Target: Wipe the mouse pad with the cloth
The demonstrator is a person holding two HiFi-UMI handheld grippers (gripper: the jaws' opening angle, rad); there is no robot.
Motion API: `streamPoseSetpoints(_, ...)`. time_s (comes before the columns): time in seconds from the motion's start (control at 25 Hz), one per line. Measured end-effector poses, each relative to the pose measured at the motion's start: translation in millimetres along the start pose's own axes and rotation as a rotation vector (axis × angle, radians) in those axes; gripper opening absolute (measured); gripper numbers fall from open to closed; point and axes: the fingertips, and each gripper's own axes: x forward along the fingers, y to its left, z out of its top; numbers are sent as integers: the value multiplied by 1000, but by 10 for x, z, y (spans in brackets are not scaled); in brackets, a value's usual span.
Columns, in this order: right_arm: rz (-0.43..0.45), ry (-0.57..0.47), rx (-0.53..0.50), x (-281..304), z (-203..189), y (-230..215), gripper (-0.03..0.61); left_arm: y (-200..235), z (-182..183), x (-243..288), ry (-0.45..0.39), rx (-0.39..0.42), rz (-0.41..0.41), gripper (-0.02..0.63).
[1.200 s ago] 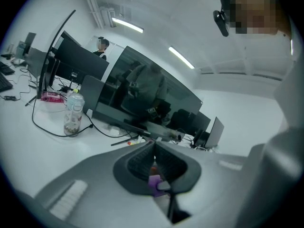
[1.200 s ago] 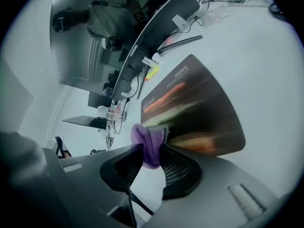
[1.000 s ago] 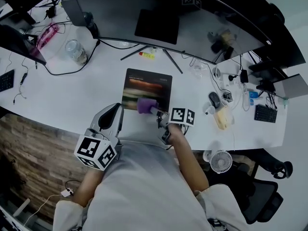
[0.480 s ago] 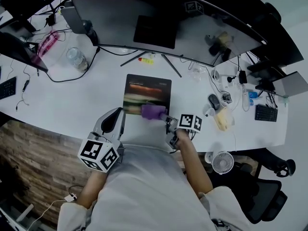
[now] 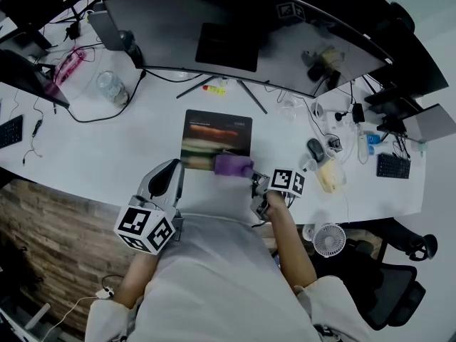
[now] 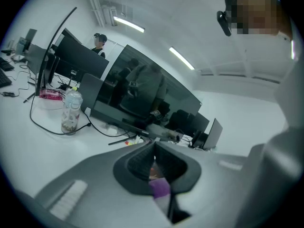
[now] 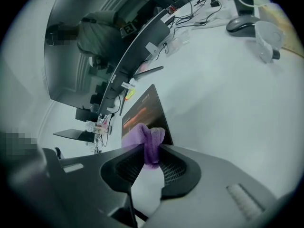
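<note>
On the white table (image 5: 107,141) lies one dark rectangular mouse pad (image 5: 217,128) with a blurred orange print, close to the table's near edge and in front of the one wide curved monitor (image 5: 235,27). There is one small purple cloth (image 5: 234,165), bunched up on the pad's near right corner and lapping over the pad's near edge. Two claws are in view. The right claw (image 5: 251,175) reaches in from the near edge, its forearm stretched forward and slanting left; in the right gripper view its jaws are clamped on the cloth (image 7: 145,139), which bulges out beyond the tips of this claw (image 7: 151,148) onto the pad (image 7: 142,110). The left claw (image 5: 173,168) is held at the near edge, just beside the pad's near left corner and pointing away from the person; in the left gripper view the claw (image 6: 154,148) has its jaws together with nothing between them. Whether it touches the table cannot be told. Also on the table are one clear plastic bottle (image 5: 112,84) towards the far left and one dark computer mouse (image 5: 317,148) towards the right edge.
</note>
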Motion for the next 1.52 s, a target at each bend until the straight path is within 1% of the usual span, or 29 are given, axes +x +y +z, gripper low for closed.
streamPoseSetpoints(0.48, -58, -39, -2, -235, 119, -219, 97, 22, -38, 15, 8, -18, -7, 0)
streamPoseSetpoints(0.84, -71, -98, 28, -479, 186, -325, 97, 14, -48, 43, 16, -20, -26, 0)
streamPoseSetpoints(1.12, 8, -163, 9, -720, 242, -86, 94, -14, -102, 50, 33, -15, -36, 0)
streamPoseSetpoints(1.28, 98, -209, 14, -778, 275, 117, 94, -87, -70, 46, 24, -27, -57, 0)
streamPoseSetpoints(1.4, 151, -222, 35, -790, 272, 232, 92, -164, -3, 36, 7, -19, -71, 0)
streamPoseSetpoints(1.52, 174, -221, 21, -803, 255, 352, 92, -221, 21, 39, 7, -2, -78, 0)
